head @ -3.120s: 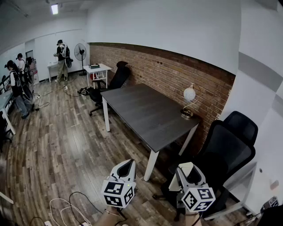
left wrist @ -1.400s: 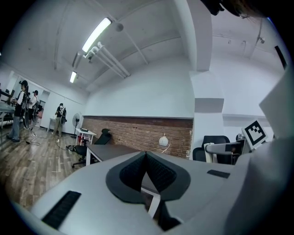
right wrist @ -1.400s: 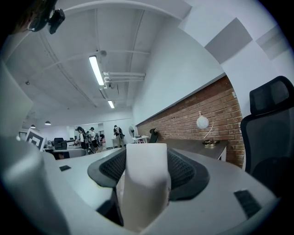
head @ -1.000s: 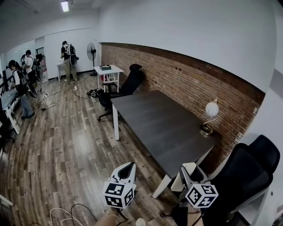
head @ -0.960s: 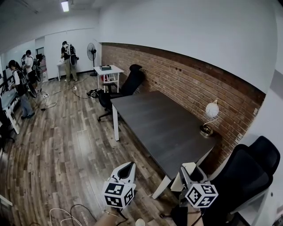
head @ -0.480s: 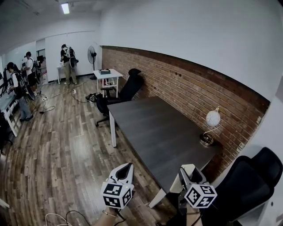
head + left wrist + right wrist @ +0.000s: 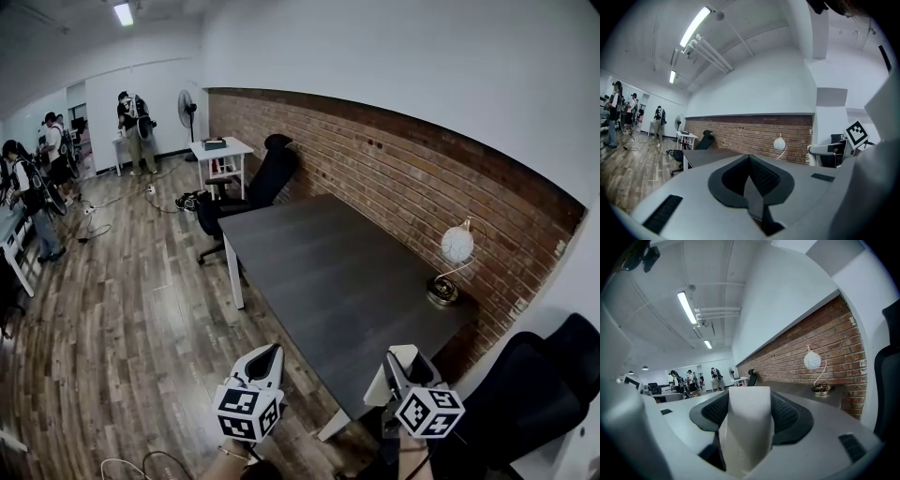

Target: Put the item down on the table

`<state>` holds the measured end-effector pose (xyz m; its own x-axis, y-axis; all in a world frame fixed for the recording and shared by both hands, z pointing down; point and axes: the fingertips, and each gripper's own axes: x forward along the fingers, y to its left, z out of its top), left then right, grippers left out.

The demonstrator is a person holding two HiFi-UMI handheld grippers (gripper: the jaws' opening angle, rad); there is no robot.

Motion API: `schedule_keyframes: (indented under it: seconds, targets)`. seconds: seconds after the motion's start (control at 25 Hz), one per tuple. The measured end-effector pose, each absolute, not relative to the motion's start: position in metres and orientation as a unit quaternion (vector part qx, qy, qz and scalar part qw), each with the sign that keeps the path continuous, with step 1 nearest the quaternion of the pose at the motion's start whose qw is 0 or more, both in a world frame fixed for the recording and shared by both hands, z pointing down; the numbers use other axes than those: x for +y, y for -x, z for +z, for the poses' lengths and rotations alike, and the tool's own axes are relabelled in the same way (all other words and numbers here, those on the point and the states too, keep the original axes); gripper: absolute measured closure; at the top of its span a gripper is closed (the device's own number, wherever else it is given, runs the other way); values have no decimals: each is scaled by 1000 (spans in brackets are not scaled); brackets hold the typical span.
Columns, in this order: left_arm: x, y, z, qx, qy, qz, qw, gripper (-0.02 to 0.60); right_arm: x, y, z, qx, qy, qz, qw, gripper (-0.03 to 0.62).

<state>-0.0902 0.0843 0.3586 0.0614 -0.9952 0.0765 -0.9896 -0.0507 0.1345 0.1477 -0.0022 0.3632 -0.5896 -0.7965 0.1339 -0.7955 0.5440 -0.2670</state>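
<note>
Clamping a white item [image 7: 746, 427] at lower right by the worktop [image 7: 328, 272] corner — right gripper [image 7: 398, 367] jaws; left gripper [image 7: 266, 361] jaws pressed together, empty.

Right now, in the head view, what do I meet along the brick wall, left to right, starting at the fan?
Black standing fan, small white table, black office chair, white globe lamp, another black office chair.

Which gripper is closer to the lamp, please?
Right. The right gripper is by the table end nearest the lamp; the left gripper is over the floor.
</note>
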Motion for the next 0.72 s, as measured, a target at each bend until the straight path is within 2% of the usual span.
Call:
schedule_keyframes:
  seconds: [0.32,0.72]
  targets:
    - [22,97,370,-655,-751,-19,79,565,-46,-151,377,859,486,-160,8,298]
    - [-90,148,362,-617,-783,-18,75,565,-130,-116,368,830,535,-155,23,298]
